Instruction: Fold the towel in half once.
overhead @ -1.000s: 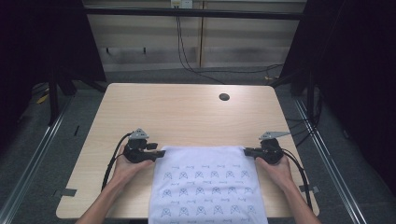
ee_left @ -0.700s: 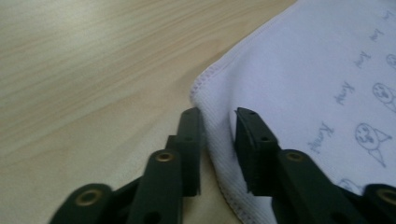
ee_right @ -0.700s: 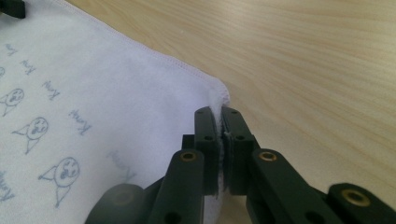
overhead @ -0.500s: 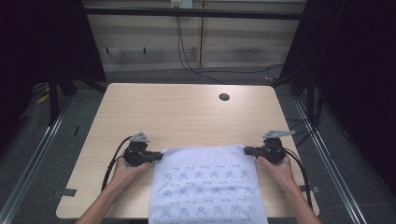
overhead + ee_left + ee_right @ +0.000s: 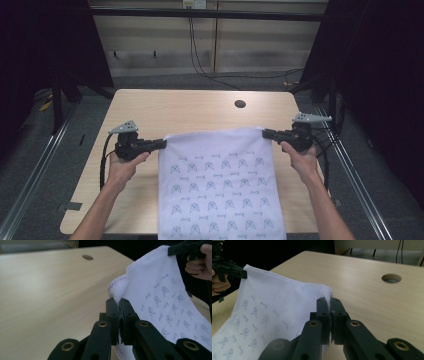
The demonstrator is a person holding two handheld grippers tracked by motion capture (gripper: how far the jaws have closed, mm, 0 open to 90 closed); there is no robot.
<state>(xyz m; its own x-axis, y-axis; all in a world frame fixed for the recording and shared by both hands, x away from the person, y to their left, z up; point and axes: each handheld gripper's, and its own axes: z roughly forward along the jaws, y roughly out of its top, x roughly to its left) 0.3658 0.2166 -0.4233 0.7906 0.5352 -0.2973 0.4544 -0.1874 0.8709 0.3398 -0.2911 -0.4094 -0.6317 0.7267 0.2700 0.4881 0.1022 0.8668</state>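
Observation:
A white cloth [image 5: 220,180] printed with small grey figures hangs by its two far corners above a light wooden table [image 5: 200,112]. Its near part drapes over the table's front edge. My left gripper [image 5: 162,143] is shut on the left corner, and in the left gripper view the hemmed edge is pinched between the jaws of that gripper [image 5: 119,302]. My right gripper [image 5: 265,133] is shut on the right corner, and the right gripper view shows the cloth [image 5: 274,302] clamped in it [image 5: 329,301]. The far edge is stretched nearly straight between the two.
A round cable hole [image 5: 240,104] lies in the table's far right part. Bare tabletop stretches beyond the cloth. Metal rails run along the floor on both sides, and black curtains and cables stand behind the table.
Both hands have risen, and the cloth's far edge has lifted off the table. A second ago it lay flat on the tabletop between the grippers.

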